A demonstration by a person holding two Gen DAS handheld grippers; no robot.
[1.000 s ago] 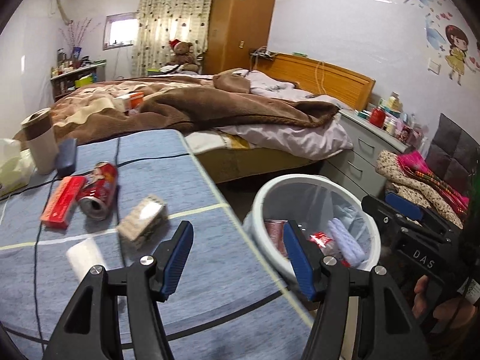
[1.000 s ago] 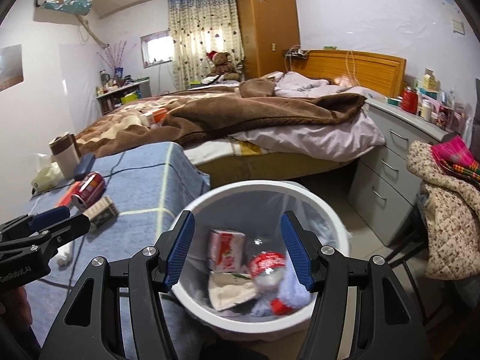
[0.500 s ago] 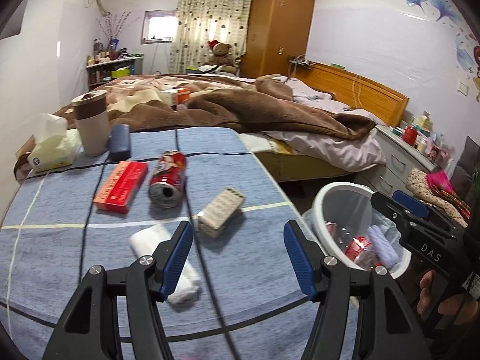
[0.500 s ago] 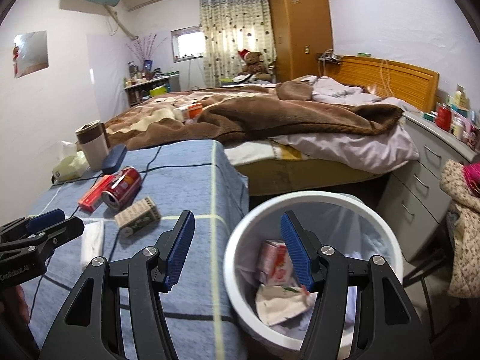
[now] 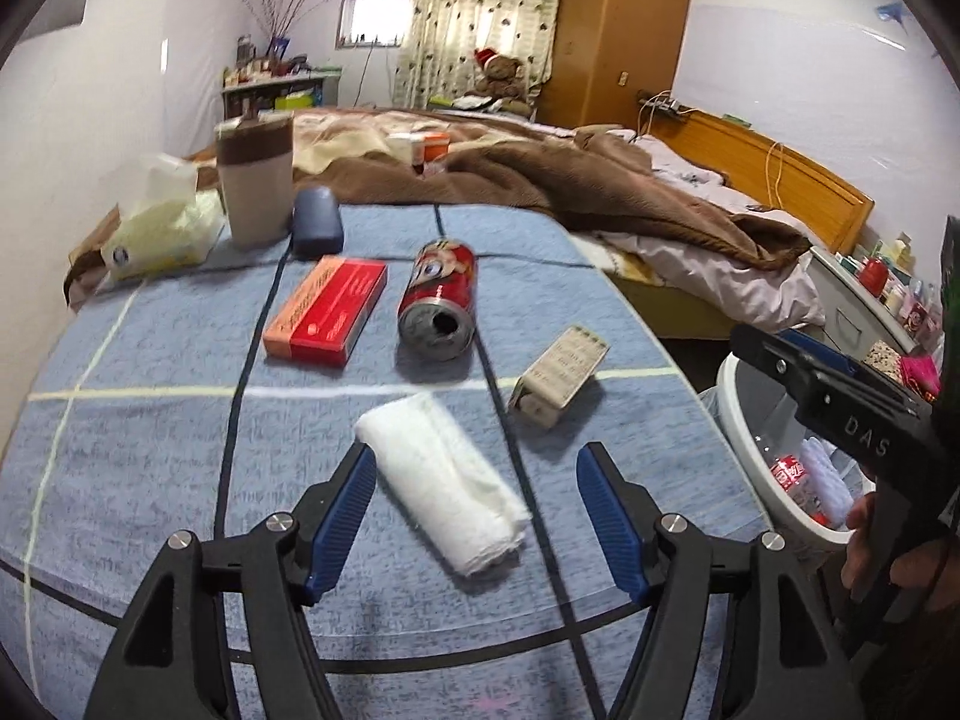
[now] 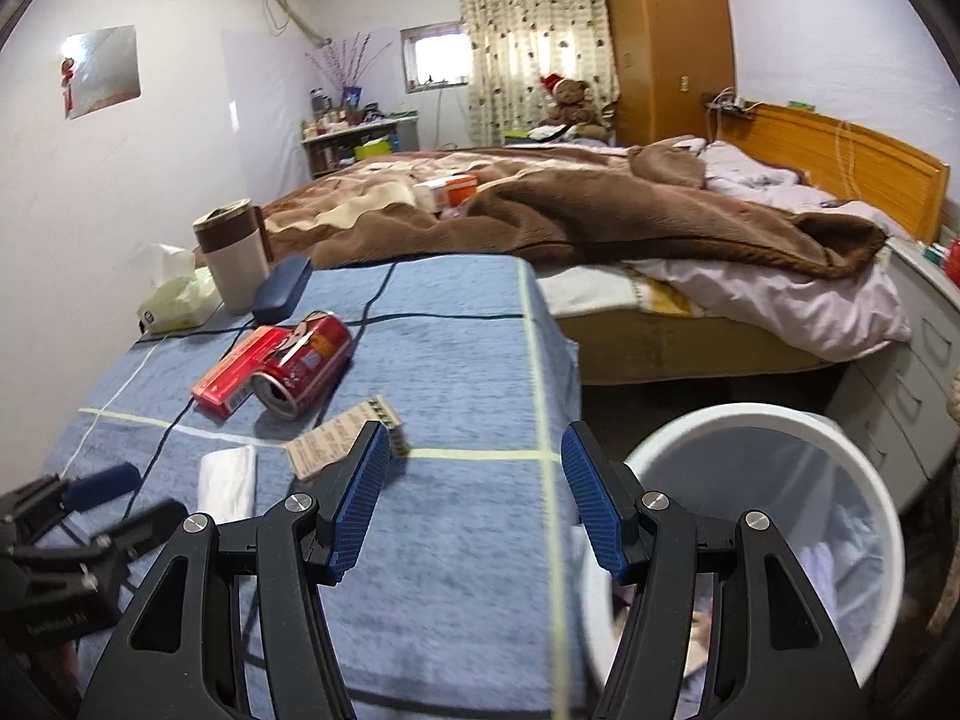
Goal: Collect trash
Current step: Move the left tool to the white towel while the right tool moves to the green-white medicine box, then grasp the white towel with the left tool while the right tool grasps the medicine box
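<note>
On the blue cloth-covered table (image 5: 150,468) lie a rolled white tissue (image 5: 444,480), a small beige carton (image 5: 558,375), a red can on its side (image 5: 441,300) and a red box (image 5: 327,318). My left gripper (image 5: 477,516) hovers just over the white tissue with its jaws opening; the tissue lies between the blue pads, untouched. My right gripper (image 6: 471,498) is open and empty above the table's right edge, the beige carton (image 6: 342,444) just left of its left pad. The white trash bin (image 6: 798,438) with trash inside stands on the floor to the right.
At the table's far left stand a brown-and-cream cup (image 5: 255,180), a dark blue case (image 5: 317,228) and a tissue pack (image 5: 162,222). Behind is a bed with a brown blanket (image 5: 570,192). Grey drawers (image 6: 918,360) flank the bin.
Both grippers swung left from the bin toward the table. The left one now sits over the white tissue with its jaws wider; the right one has left the bin's mouth.
</note>
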